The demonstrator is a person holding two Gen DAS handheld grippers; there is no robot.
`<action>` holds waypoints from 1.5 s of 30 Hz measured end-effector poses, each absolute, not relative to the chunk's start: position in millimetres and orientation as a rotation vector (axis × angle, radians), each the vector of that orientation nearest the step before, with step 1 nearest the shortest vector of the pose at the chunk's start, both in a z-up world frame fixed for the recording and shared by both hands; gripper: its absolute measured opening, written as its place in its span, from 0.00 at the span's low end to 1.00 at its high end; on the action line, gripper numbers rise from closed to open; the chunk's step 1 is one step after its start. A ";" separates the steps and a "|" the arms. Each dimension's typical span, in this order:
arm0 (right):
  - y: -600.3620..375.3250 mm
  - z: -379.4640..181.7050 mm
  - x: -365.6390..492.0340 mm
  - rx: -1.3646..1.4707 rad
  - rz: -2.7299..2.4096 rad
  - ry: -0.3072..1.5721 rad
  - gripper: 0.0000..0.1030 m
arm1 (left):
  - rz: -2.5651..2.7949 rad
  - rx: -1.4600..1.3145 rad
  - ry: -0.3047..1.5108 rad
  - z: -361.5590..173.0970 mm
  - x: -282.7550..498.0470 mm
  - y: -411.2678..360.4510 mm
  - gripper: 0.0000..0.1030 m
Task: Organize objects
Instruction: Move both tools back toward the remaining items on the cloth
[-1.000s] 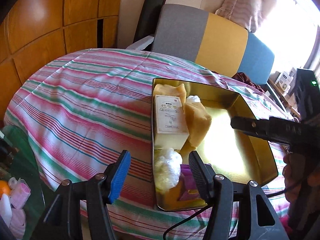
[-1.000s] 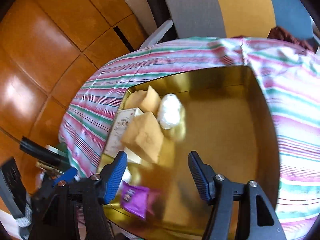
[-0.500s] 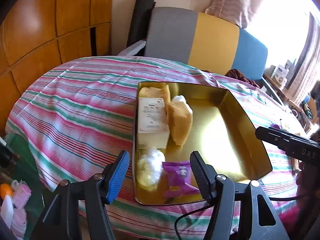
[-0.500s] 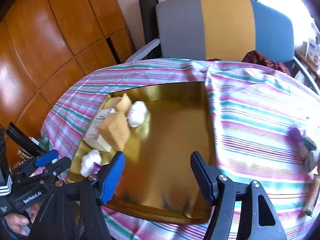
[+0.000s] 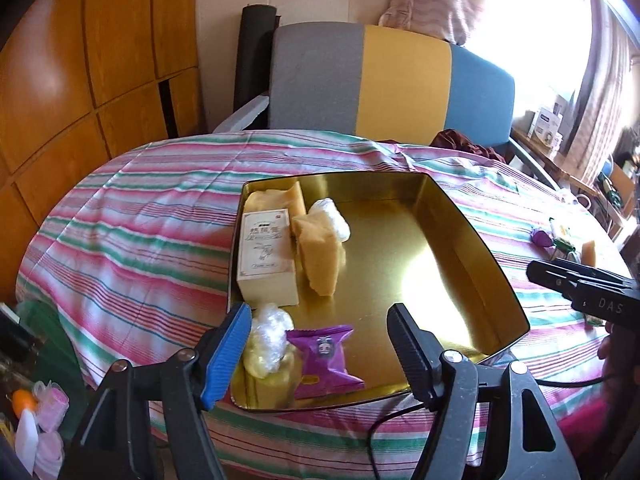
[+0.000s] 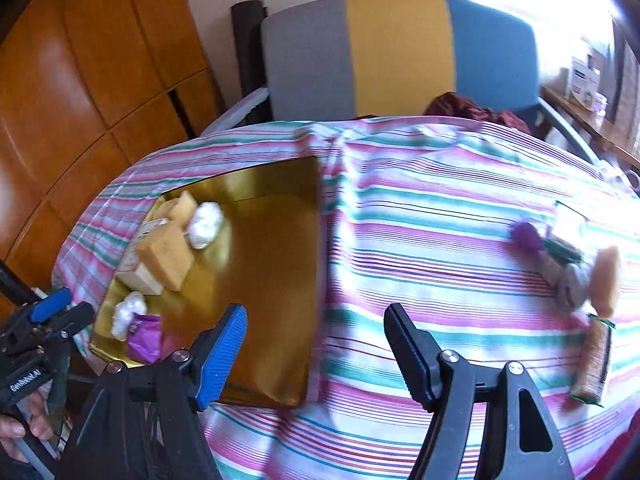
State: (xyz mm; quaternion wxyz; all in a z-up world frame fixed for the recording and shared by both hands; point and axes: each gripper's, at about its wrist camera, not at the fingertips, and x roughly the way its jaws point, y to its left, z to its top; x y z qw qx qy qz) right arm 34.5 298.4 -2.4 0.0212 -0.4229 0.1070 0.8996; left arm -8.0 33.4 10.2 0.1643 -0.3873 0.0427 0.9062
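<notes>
- Left wrist view: left gripper [image 5: 318,354] stands apart and empty; its jaws have just been opening, nothing pinched between them.
- Directly beyond it, at the near left corner of the gold tray [image 5: 472,240], lie a purple packet [image 5: 326,356] and a clear-wrapped ball [image 5: 268,338].
- Along the tray's left wall: a cream box [image 5: 266,256], yellow wedges [image 5: 320,256] and a white-wrapped ball [image 5: 332,218].
- Right wrist view: right gripper [image 6: 316,350] is likewise apart and empty, its jaws just opened wider, over the striped cloth [image 6: 420,208] just beside the tray's right wall.
- Outstanding near the cloth's right edge: a purple item [image 6: 526,236], a yellow wedge [image 6: 606,280], a green-edged packet [image 6: 594,360]; blurred.
- Judgement: roughly half done.
</notes>
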 end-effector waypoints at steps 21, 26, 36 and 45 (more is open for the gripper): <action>536.6 -2.1 137.1 -0.938 2.153 0.763 0.70 | 2.371 -1.009 0.280 24.8 -12.9 143.2 0.72; 545.8 -16.6 140.9 -0.938 2.136 0.851 0.70 | 2.295 -0.990 0.316 30.8 -12.5 184.4 0.72; 559.3 -23.7 151.9 -0.897 2.123 0.985 0.70 | 2.131 -1.009 0.377 29.7 -21.8 286.5 0.72; 568.5 -26.7 164.1 -0.842 2.105 1.094 0.70 | 2.030 -1.024 0.436 16.9 -37.0 378.2 0.72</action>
